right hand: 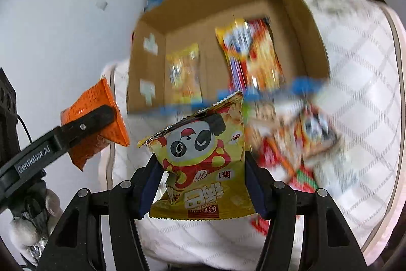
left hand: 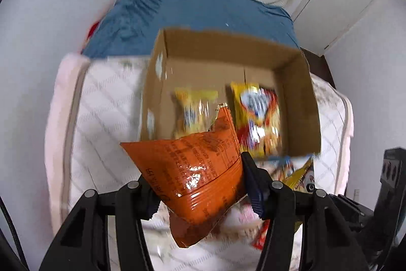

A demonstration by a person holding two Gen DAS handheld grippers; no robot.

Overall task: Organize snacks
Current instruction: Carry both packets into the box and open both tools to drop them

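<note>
Claws first: the left claw [left hand: 200, 184] is pinching an orange snack bag [left hand: 195, 169] by its lower half, pads pressed into the crinkled foil, bag lifted clear of the bed [left hand: 106, 103]. The right claw [right hand: 200, 182] is clamped on a yellow panda snack bag [right hand: 203, 156], held upright between blue pads, also off the bedding. Both bags hang just short of the cardboard box's [right hand: 297, 24] near rim.

Inside the box, two packets already lie flat on the floor: a small yellow packet [right hand: 184, 73] toward the left wall and a bigger yellow-and-red packet [right hand: 251, 55] toward the right. So the job looks partly done, with two in and two in the air.

Still waiting on the mattress by the box's near right corner is a loose heap of red and yellow packets [right hand: 299, 139], too blurred to count.

Farther out, a blue blanket [left hand: 192, 9] covers the bed's far end. The box's near wall is the hurdle; both bags must clear it.
</note>
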